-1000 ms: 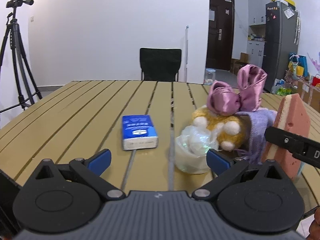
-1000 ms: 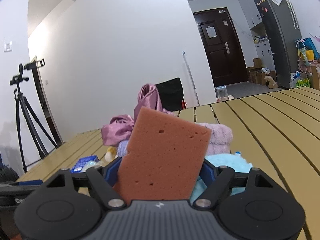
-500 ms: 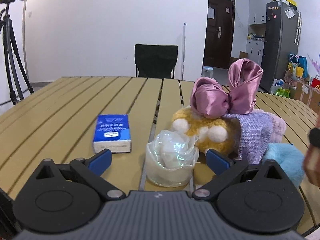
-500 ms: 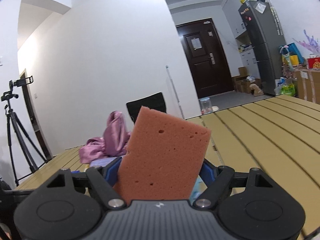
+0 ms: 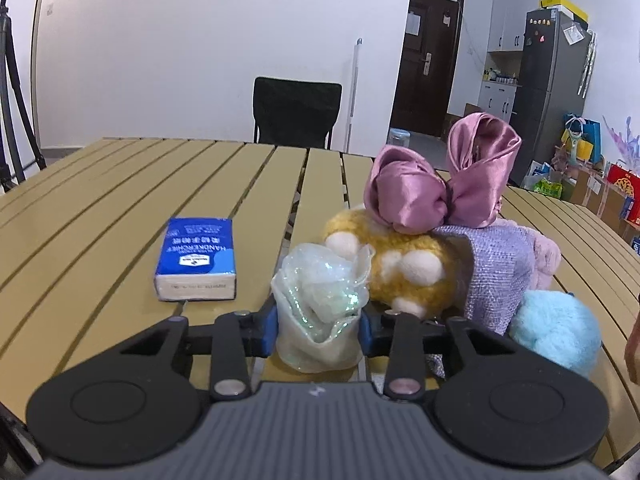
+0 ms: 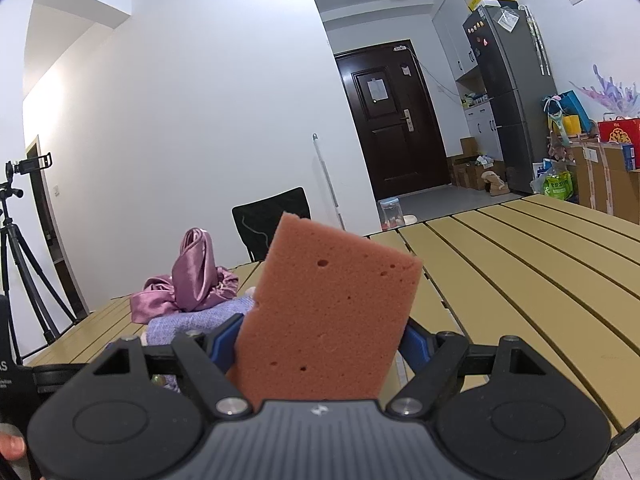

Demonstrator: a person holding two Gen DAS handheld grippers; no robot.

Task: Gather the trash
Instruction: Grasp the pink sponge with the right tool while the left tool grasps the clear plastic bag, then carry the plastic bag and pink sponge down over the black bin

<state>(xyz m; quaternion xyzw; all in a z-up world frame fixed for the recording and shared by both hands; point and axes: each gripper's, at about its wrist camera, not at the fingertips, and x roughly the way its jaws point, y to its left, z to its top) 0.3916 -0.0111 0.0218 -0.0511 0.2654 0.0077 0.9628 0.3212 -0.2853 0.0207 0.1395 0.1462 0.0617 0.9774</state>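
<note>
My left gripper (image 5: 319, 326) is shut on a crumpled clear plastic cup (image 5: 320, 300) that stands on the slatted wooden table (image 5: 120, 208). A blue tissue pack (image 5: 197, 253) lies just left of it. Behind the cup is a pile: a yellow plush toy (image 5: 404, 264), a pink satin bow (image 5: 444, 184), a purple cloth (image 5: 496, 272) and a light blue fluffy ball (image 5: 556, 332). My right gripper (image 6: 320, 340) is shut on a reddish-brown sponge (image 6: 328, 312) and holds it upright above the table, right of the pile. The bow (image 6: 188, 280) and purple cloth (image 6: 196, 324) show there too.
A black chair (image 5: 296, 114) stands at the table's far edge. A tripod (image 6: 20, 264) stands at the left. A dark door (image 6: 396, 136), a fridge (image 6: 516, 92) and boxes and bags fill the room's right side.
My left gripper moved forward and closed on the plastic cup. My right gripper, still holding the sponge, swung further right, away from the pile.
</note>
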